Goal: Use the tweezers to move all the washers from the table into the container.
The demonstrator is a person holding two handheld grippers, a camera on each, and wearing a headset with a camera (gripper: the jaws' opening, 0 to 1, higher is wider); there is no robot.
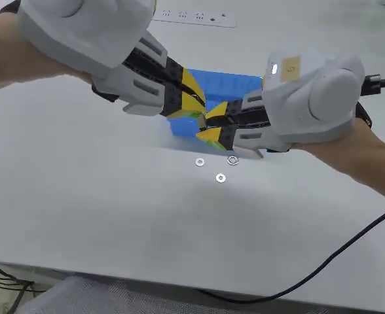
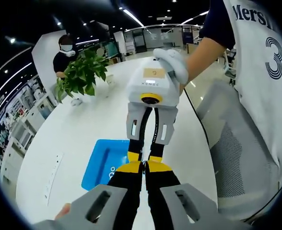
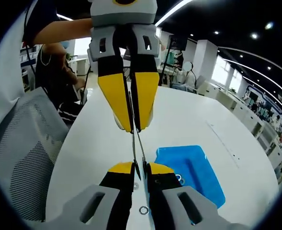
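Head view: left gripper [image 1: 199, 110] reaching in from the upper left and right gripper [image 1: 210, 125] from the right, yellow tips meeting nose to nose over the near edge of a blue container [image 1: 228, 82]. Three washers [image 1: 220, 177] lying on the white table [image 1: 114, 209], just outside the container and just below the right gripper, apart from both sets of tips.

Left gripper view: own jaws drawn in to a narrow slit, with the right gripper's tips pointing straight back at them and nearly touching. Container [image 2: 100, 163] lying on the table to the left of the jaws.

Right gripper view: thin metal tweezers [image 3: 135, 143] running between the two grippers, one end clamped in the left gripper's closed jaws at the top, the other pinched between the right gripper's own narrow jaws at the bottom. Container [image 3: 193, 167] off to the right; washers lying on the table beneath the tweezer ends and the jaws
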